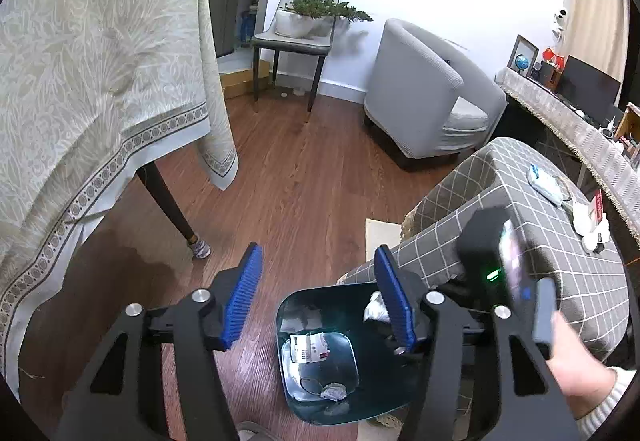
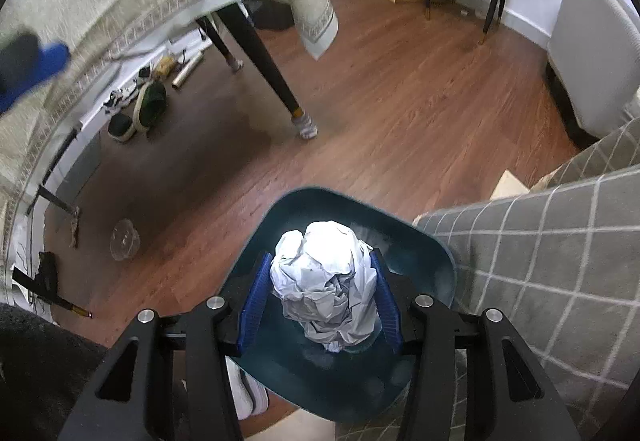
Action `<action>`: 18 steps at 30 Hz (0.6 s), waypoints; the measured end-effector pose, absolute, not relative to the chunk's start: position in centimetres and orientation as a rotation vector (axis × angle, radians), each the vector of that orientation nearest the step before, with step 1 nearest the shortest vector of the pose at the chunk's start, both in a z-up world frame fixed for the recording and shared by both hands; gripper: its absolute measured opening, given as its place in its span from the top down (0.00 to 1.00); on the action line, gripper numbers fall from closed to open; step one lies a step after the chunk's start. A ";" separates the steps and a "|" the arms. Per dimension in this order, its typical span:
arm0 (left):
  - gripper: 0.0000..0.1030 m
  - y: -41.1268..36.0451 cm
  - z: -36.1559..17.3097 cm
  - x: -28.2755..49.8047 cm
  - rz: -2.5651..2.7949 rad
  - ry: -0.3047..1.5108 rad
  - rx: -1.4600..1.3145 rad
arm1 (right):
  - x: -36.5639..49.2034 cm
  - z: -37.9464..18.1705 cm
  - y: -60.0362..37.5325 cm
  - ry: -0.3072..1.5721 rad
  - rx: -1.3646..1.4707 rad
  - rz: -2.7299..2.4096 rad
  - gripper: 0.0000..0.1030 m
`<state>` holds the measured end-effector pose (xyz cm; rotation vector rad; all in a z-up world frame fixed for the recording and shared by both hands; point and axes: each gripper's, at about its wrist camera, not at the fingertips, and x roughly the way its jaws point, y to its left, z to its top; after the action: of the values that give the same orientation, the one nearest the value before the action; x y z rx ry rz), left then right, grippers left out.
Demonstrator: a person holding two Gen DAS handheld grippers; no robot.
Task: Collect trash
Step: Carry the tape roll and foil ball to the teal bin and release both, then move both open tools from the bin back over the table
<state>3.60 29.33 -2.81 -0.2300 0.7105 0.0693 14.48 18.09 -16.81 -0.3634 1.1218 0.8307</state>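
A dark teal trash bin (image 1: 384,397) stands on the wood floor beside the low checked table; it holds a labelled wrapper (image 1: 309,348) and a crumpled grey wad (image 1: 333,392). My left gripper (image 1: 316,297) is open and empty above the bin's left side. My right gripper (image 2: 322,299) is shut on a crumpled white paper ball (image 2: 326,281) and holds it over the bin's mouth (image 2: 444,273). In the left wrist view the right gripper's body (image 1: 504,261) and a bit of the paper (image 1: 376,307) show at the bin's right rim.
A low table with a grey checked cloth (image 1: 520,225) carries more white scraps (image 1: 588,221). A tall table with a cream cloth (image 1: 92,81) stands left, its dark leg (image 2: 276,77) nearby. A clear plastic cup (image 2: 125,239) lies on the floor. A grey armchair (image 1: 432,93) stands behind.
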 end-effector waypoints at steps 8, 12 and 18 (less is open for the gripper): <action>0.54 28.7 -1.4 3.2 0.031 0.673 -0.235 | 13.2 -19.8 18.8 1.194 -0.454 0.833 0.50; 0.58 28.2 -0.9 3.2 0.001 0.663 -0.242 | 12.9 -21.1 18.1 1.232 -0.485 0.820 0.50; 0.59 27.3 0.1 3.1 -0.027 0.647 -0.239 | 12.8 -21.1 17.1 1.235 -0.515 0.793 0.42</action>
<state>3.13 27.29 0.12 -0.2390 0.6466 -0.0270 12.81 17.14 -21.11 -0.5146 1.2347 0.7928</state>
